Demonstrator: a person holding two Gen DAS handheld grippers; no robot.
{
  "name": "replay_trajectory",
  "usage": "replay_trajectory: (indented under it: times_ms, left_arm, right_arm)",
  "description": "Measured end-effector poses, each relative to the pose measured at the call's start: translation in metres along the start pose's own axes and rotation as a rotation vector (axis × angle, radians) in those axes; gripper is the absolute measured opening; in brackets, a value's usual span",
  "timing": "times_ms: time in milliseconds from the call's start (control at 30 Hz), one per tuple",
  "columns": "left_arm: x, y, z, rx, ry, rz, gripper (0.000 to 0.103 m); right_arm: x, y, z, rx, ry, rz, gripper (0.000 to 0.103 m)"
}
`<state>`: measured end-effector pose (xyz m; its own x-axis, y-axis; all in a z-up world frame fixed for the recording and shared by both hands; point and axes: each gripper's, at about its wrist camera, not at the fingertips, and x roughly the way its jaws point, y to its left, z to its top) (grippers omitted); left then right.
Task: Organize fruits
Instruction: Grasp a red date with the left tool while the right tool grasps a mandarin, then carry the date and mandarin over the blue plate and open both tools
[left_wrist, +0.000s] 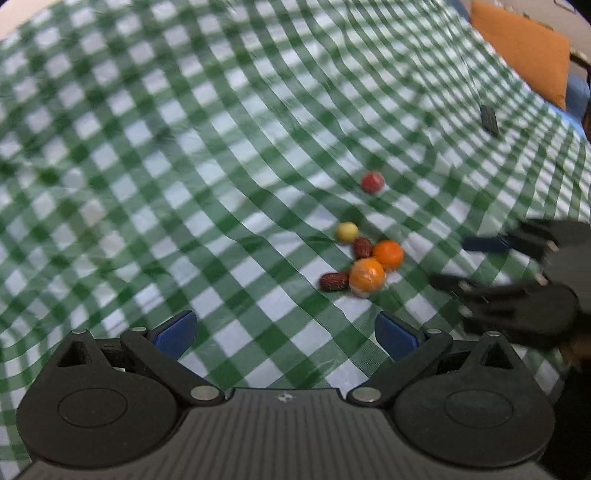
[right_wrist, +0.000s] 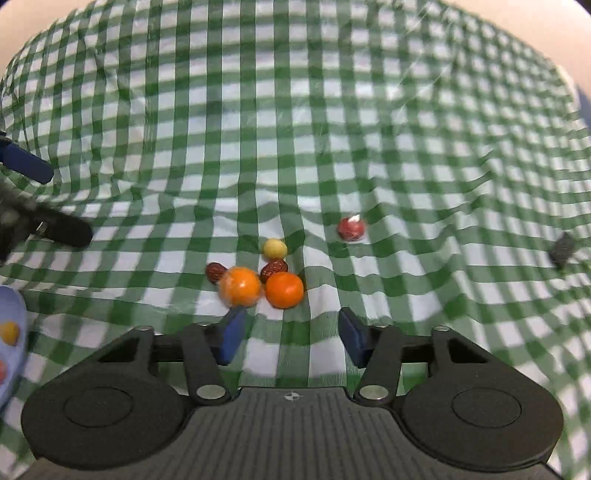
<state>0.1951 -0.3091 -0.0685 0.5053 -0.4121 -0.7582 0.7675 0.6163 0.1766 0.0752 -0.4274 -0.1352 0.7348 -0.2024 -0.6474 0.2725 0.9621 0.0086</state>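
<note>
1. Right gripper (right_wrist: 289, 338): black two-finger tool with blue pads, jaws wide and empty, held low over the green-and-white checked tablecloth (right_wrist: 332, 129) on the table.
2. Plain orange mandarin (right_wrist: 284, 290): round, just ahead of the right jaws and roughly centred in their gap. No long axis to align with.
3. Film-wrapped orange mandarin (right_wrist: 241, 287): touching the plain one, just ahead of the left pad of the right jaws.
4. Two dark red wrinkled dates (right_wrist: 274, 269): tucked behind the mandarins; one at the cluster's left edge.
5. Small pale yellow round fruit (right_wrist: 274, 248): just beyond the dates.
6. Small red wrapped fruit (right_wrist: 351, 228): apart, farther ahead and right.
7. Left gripper (left_wrist: 284, 334): jaws wide, empty; the cluster lies ahead and right of it, farther off. Judgement: right gripper is nearer.
8. Pale blue plate rim (right_wrist: 16, 314): far left of right jaws, holding small fruit.
</note>
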Motion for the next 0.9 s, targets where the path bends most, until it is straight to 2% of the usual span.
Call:
replay_trajectory:
  times_ms: [167, 233, 333, 400, 433, 533, 600, 633, 667, 733, 800, 833, 867, 900]
  left_arm:
    - [0.046, 0.001, -0.002, 0.017, 0.085, 0.014, 0.103]
    - [0.061, 0.004, -0.002, 0.015, 0.109, 0.015, 0.103]
    - [0.074, 0.006, 0.001, 0.022, 0.116, -0.014, 0.103]
    - [0.081, 0.001, 0.005, 0.045, 0.102, -0.029, 0.103]
    - [0.085, -0.002, 0.007, 0.069, 0.093, -0.027, 0.103]
    - [0.100, -0.014, 0.012, 0.178, 0.072, -0.023, 0.103]
    - [0.110, -0.020, 0.015, 0.261, 0.066, -0.054, 0.103]
    - [0.115, -0.023, 0.017, 0.312, 0.064, -0.091, 0.099]
    - [0.118, -0.025, 0.018, 0.359, 0.061, -0.118, 0.090]
    - [0.127, -0.032, 0.020, 0.453, 0.066, -0.156, 0.080]
    - [0.131, -0.035, 0.023, 0.486, 0.046, -0.178, 0.075]
    - [0.133, -0.036, 0.024, 0.493, 0.052, -0.197, 0.068]
    - [0.135, -0.035, 0.026, 0.484, 0.070, -0.225, 0.054]
    - [0.135, -0.032, 0.027, 0.468, 0.088, -0.263, 0.045]
  right_arm:
    - [0.065, -0.010, 0.008, -0.022, 0.060, 0.066, 0.055]
    - [0.086, -0.008, 0.011, -0.014, 0.077, 0.050, 0.046]
    - [0.095, 0.004, 0.014, 0.031, 0.053, 0.033, 0.036]
    - [0.095, 0.003, 0.012, 0.071, 0.033, -0.006, 0.035]
    - [0.093, 0.000, 0.011, 0.093, 0.023, -0.053, 0.035]
    - [0.083, -0.016, 0.011, 0.112, -0.026, -0.190, 0.035]
    - [0.083, -0.034, 0.006, 0.152, -0.041, -0.232, 0.035]
    - [0.087, -0.041, 0.002, 0.180, -0.029, -0.225, 0.035]
    - [0.090, -0.047, -0.002, 0.206, -0.014, -0.213, 0.035]
    - [0.092, -0.049, -0.004, 0.216, -0.029, -0.199, 0.035]
    - [0.094, -0.049, -0.005, 0.218, -0.041, -0.183, 0.035]
    - [0.092, -0.050, -0.004, 0.217, -0.043, -0.181, 0.035]
    - [0.093, -0.050, -0.004, 0.213, -0.047, -0.180, 0.035]
    - [0.094, -0.051, -0.004, 0.215, -0.050, -0.176, 0.035]
